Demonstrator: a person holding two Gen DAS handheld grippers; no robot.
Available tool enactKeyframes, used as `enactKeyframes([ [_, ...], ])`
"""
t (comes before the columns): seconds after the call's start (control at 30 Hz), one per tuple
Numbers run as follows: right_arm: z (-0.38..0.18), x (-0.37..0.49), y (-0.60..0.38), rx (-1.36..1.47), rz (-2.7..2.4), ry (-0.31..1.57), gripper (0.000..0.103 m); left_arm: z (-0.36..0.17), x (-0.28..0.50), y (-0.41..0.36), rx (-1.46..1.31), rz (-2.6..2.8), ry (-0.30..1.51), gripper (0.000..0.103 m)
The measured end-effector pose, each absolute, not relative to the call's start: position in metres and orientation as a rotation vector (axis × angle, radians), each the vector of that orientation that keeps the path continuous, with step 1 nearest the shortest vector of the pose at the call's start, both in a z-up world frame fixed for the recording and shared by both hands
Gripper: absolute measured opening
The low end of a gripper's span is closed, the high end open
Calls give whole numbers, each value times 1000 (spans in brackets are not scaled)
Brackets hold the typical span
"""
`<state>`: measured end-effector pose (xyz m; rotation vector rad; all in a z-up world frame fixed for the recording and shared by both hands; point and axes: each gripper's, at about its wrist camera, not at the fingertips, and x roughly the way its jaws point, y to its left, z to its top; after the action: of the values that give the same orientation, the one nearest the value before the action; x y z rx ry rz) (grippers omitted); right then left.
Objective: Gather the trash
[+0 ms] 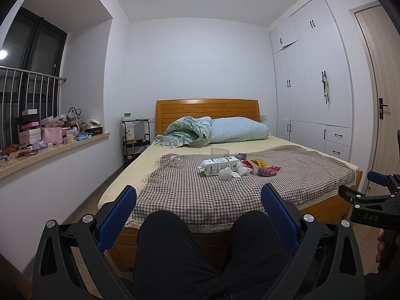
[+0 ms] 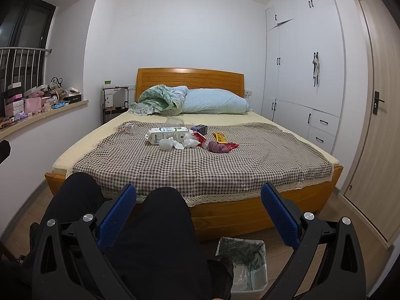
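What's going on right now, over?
Left gripper and right gripper open, empty. Trash pile untouched on bed. Bin on floor. Path clear.

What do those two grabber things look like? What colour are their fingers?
Both grabbers match. The left gripper and the right gripper each have two flat fingers covered in bumpy blue pads, on black plastic arms with round silver bolts. From the left camera, the right gripper's black body shows white letters, "DAS". No cables or sleeves are visible.
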<state>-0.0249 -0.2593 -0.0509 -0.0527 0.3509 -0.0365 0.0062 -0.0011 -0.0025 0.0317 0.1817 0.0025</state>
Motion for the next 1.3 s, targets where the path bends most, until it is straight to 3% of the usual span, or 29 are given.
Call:
enactKeyframes([
  [1.3, -53, -18, -262, -49, -39, 372, 96, -7, 16, 2, 20, -6, 214, 96],
])
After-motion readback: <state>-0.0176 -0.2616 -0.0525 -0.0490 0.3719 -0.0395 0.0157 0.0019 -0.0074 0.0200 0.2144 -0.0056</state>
